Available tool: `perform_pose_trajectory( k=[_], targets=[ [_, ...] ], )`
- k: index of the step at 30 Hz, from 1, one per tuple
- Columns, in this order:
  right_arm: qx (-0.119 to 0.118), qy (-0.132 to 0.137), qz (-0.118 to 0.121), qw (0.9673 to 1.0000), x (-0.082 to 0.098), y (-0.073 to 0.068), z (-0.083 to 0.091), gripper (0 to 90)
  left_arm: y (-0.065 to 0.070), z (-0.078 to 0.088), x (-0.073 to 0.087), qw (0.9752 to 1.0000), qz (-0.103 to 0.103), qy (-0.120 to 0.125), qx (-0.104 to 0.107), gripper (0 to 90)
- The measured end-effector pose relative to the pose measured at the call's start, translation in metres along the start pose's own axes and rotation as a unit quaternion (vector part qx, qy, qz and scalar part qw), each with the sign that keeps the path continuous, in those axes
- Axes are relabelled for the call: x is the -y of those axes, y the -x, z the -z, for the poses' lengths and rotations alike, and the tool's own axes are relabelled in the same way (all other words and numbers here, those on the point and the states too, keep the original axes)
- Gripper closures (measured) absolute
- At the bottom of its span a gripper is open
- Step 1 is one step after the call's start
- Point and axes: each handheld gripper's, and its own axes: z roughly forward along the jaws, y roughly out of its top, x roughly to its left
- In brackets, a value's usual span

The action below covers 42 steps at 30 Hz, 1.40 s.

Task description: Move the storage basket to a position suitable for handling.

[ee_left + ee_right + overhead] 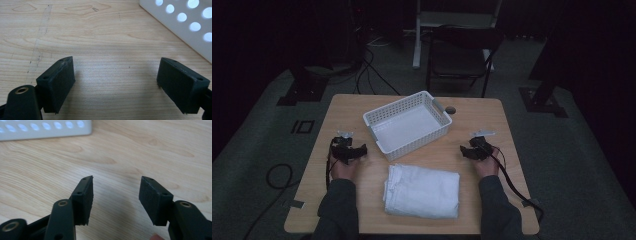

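A folded white cloth [422, 190] lies on the wooden table [487, 120] near its front edge, between my two forearms. Behind it stands an empty white perforated basket [408, 125], set at an angle. My left gripper [350, 148] rests on the table left of the basket, jaws wide apart over bare wood [116, 72], with the basket's wall [185, 27] at the upper right of its view. My right gripper [473, 148] rests right of the basket, jaws partly apart with nothing between them [116, 195]. The basket's edge [45, 130] shows at the top left of its view.
A dark chair [464, 55] and a white stand [418, 35] are on the floor beyond the table. Cables trail across the floor at the left and from the right gripper over the table's right front corner. A small dark round thing [450, 109] lies by the basket's far corner.
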Motion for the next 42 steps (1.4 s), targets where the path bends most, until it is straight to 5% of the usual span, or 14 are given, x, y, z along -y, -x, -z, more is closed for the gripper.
perform_pose_trajectory(
  k=[13,23,42],
  targets=[
    [-0.016,0.026,0.011,0.9995,-0.017,-0.005,0.006,49.8,0.001,0.002,0.001,1.0000,0.004,0.003,-0.005,16.7],
    [-0.025,0.037,0.017,0.9988,-0.035,-0.006,0.003,50.0,0.006,0.007,0.002,0.9998,-0.014,0.006,0.015,37.8],
    [-0.044,0.071,-0.015,0.9964,-0.080,-0.003,-0.005,58.4,0.012,0.010,0.002,0.9983,-0.032,0.002,0.048,42.9]
  ],
)
